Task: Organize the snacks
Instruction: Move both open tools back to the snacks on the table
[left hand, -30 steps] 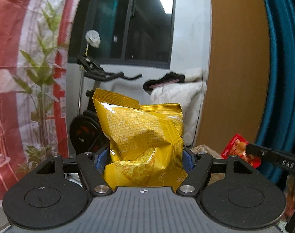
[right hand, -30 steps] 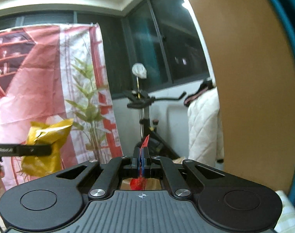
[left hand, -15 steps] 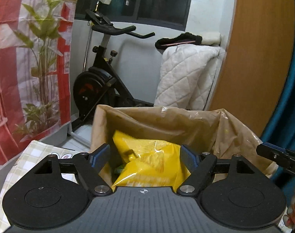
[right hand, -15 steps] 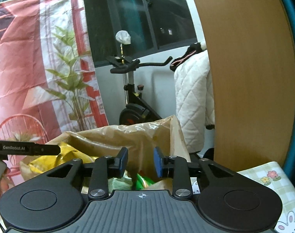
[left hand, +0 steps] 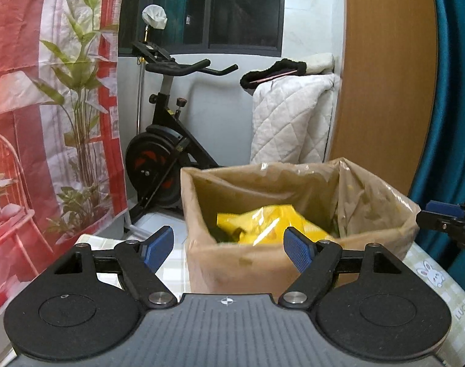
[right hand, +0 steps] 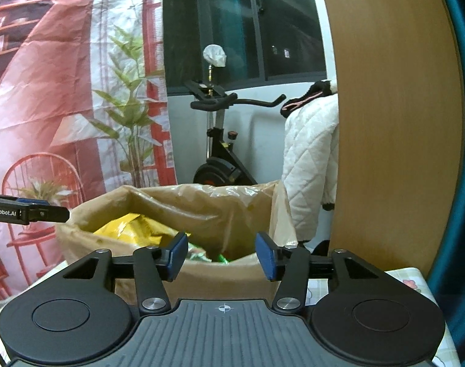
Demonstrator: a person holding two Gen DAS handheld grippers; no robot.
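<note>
Yellow snack bag [left hand: 272,223]: lies inside the lined cardboard box [left hand: 232,263], on top of green packets barely showing beneath it.
Box: stands on the checked tabletop [left hand: 431,272], its brown plastic liner folded over the rim.
Left gripper [left hand: 229,247]: hangs just before the box, fingers spread wide, holding nothing.
Right gripper [right hand: 221,255]: also at the box's near wall, fingers parted and empty (a moderate gap, narrower than the left's).
Step in hand: likely the release into the box, both tools clear of the load.
Next move: probably turn away to find another loose snack; none shows here.
Background: exercise bike [left hand: 162,153], quilted white cover [left hand: 290,122].
</note>
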